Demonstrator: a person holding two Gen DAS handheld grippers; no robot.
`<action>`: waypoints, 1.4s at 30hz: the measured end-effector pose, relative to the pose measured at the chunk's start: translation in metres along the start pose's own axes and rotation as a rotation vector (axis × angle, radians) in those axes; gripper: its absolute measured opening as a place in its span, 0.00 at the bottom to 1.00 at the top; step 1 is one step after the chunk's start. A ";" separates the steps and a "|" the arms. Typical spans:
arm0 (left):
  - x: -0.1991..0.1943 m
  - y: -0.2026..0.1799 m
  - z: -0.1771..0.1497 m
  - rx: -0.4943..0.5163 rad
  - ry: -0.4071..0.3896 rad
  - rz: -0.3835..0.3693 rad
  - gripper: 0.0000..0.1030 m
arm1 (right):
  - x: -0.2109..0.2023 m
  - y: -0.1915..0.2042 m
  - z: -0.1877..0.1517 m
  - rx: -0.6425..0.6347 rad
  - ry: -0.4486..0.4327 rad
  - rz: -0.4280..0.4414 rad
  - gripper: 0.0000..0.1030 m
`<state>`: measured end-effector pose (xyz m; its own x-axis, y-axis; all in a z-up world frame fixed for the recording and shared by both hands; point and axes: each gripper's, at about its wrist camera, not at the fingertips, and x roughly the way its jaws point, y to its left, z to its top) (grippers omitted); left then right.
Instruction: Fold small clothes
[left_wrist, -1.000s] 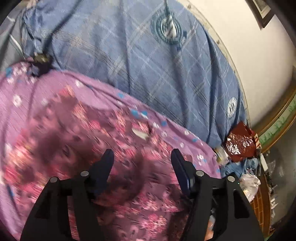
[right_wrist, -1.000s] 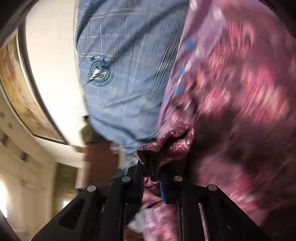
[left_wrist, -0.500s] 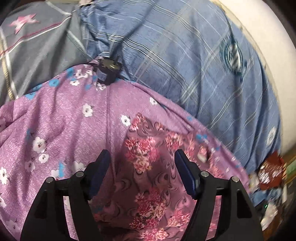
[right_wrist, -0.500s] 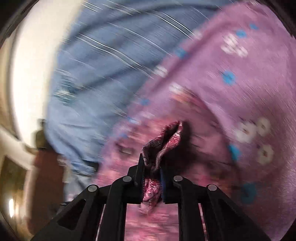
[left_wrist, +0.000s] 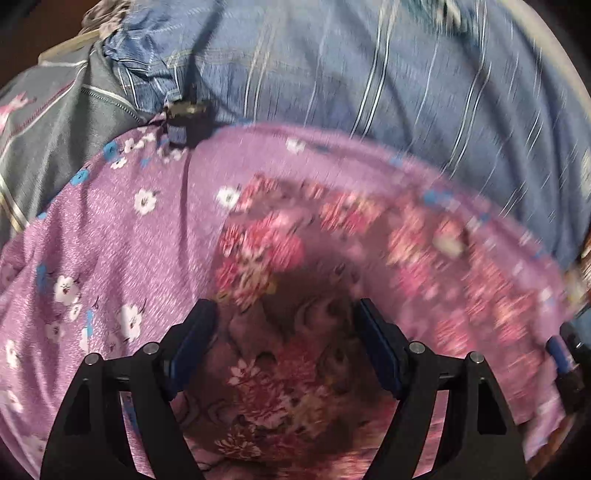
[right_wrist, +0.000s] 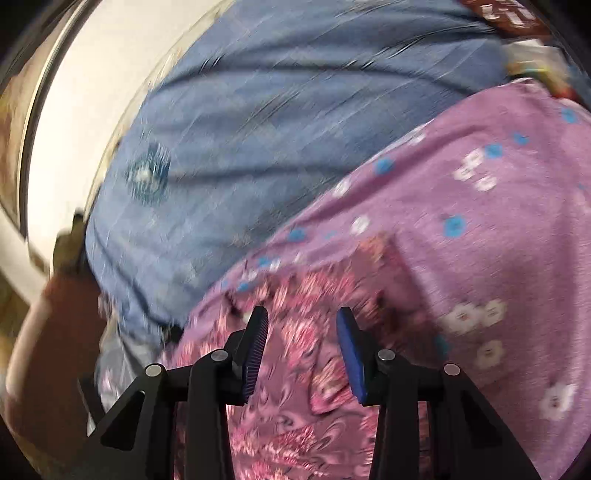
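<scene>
I had the small floral garment (left_wrist: 280, 369) lying on the lilac flowered sheet (left_wrist: 110, 236), which served as my landmark: the garment sat toward the sheet's near edge, with the blue plaid cover (left_wrist: 406, 74) beyond the sheet's far edge. My left gripper (left_wrist: 284, 332) hung over the garment with its jaws spread wide and nothing pressed between the pads; they had just been opening. My right gripper (right_wrist: 301, 350) had also just been opening, and its pads stood apart over the garment's patterned cloth, gripping nothing. I judged the fabric thin, light and limp, likely to slump and crease rather than hold a line, and not fragile. I reckoned the best hold was a pinch on an outer hem or corner, one gripper at each end.
</scene>
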<state>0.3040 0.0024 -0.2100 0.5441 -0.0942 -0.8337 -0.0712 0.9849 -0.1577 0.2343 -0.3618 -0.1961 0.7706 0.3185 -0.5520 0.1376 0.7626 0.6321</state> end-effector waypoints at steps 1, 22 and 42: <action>0.005 -0.002 -0.002 0.023 0.013 0.026 0.79 | 0.010 0.000 -0.005 -0.005 0.056 -0.021 0.38; 0.012 -0.022 -0.017 0.112 -0.011 0.148 1.00 | 0.052 0.040 -0.046 -0.195 0.214 -0.125 0.39; 0.019 -0.015 -0.024 0.069 -0.074 0.116 1.00 | 0.068 0.072 -0.082 -0.511 0.168 -0.298 0.53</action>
<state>0.2948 -0.0173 -0.2361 0.5958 0.0296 -0.8026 -0.0811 0.9964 -0.0235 0.2462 -0.2394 -0.2329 0.6306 0.1026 -0.7693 -0.0154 0.9927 0.1198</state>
